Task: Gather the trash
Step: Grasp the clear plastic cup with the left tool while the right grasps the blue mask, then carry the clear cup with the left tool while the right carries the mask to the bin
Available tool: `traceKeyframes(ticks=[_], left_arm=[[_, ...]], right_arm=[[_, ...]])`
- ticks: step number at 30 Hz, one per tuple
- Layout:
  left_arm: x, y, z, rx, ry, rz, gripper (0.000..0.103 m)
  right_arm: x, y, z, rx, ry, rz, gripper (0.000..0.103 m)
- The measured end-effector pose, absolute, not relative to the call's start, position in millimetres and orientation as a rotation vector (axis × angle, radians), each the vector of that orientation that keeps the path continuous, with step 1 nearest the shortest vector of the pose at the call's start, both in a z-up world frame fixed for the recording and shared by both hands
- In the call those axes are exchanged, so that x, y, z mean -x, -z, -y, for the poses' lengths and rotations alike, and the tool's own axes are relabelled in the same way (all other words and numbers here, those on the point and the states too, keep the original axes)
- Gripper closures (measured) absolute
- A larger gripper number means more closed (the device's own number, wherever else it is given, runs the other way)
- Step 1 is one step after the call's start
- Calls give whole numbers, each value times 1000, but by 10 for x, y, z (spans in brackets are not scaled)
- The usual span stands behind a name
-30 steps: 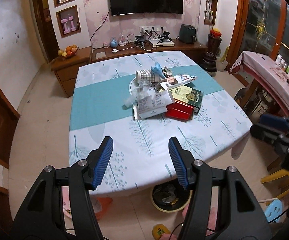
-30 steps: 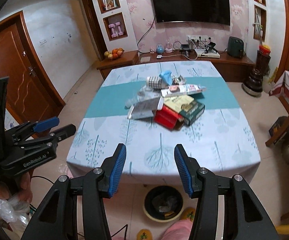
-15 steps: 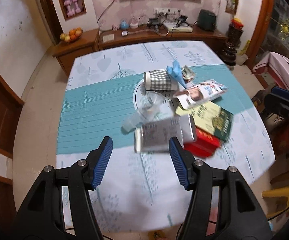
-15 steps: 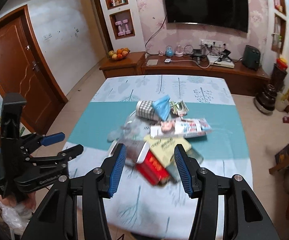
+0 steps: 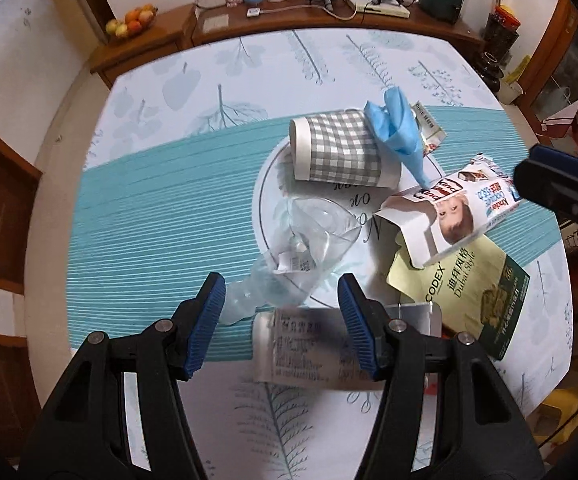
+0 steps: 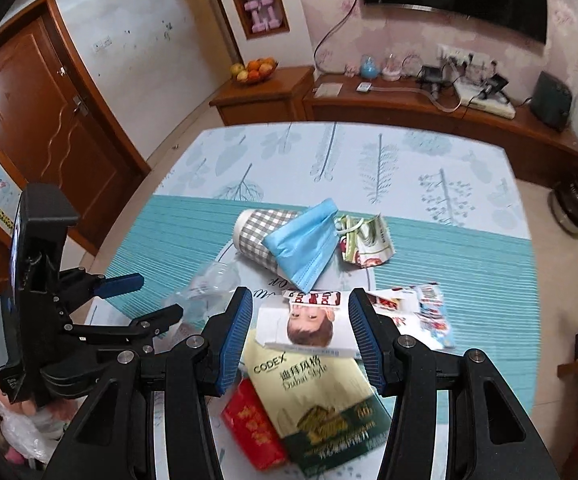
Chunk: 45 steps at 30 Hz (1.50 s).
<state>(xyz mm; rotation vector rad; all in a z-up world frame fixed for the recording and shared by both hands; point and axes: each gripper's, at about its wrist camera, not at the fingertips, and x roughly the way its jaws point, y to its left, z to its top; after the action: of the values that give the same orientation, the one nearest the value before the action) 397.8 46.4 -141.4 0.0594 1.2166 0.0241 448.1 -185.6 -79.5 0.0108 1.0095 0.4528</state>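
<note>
Both claws wide open w/ nothing held: left gripper over flimsy, crushable plastic cup, so pinch its rim; right gripper over light, stiff-ish chocolate box, grab across sides.

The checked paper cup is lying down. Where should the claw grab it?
Probably at the open white rim of the checked paper cup. The cup lies on its side on the plate, rim facing left and uncovered. The blue mask drapes over its other end, so come in from the left and pinch the rim wall.

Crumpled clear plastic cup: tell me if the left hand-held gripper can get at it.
Probably yes. The left hand-held gripper is open, and the clear plastic cup lies just ahead of its fingertips atop the pile, with nothing covering it.
</note>
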Motion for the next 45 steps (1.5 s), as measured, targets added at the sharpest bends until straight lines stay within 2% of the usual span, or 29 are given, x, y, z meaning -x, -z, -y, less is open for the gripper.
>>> traceKeyframes(ticks=[6,21,23,24,25,26,28,32,45], left_arm=[[-4139,1599,-431,-73,-31,-1244,48],[-4371,1779,-462,-38,-56,-1273,47],[-4397,1790,-498,-11,-64,-1277,48],[-4408,1789,-522,4,-74,-1275,53],[-4414,1787,-542,15,-80,-1274,64],[-4428,1789,-561,28,-86,-1277,76],[-4444,1785,-606,53,-101,-1281,79],[-4424,1687,-652,64,-117,-1241,83],[-4054,890,-727,143,-140,-1090,84]], right_arm=[[-4770,1126,1715,-15,-493,-1056,52],[-5153,1520,1259,72,-473,-1065,52],[-5183,1572,1230,83,-466,-1071,63],[-5202,1601,1226,86,-462,-1081,78],[-5216,1626,1241,83,-454,-1092,86],[-5235,1648,1263,67,-457,-1099,89],[-5242,1652,1319,42,-471,-1098,97],[-5215,1583,1445,-17,-496,-1095,99],[-4765,867,1902,-169,-448,-966,100]])
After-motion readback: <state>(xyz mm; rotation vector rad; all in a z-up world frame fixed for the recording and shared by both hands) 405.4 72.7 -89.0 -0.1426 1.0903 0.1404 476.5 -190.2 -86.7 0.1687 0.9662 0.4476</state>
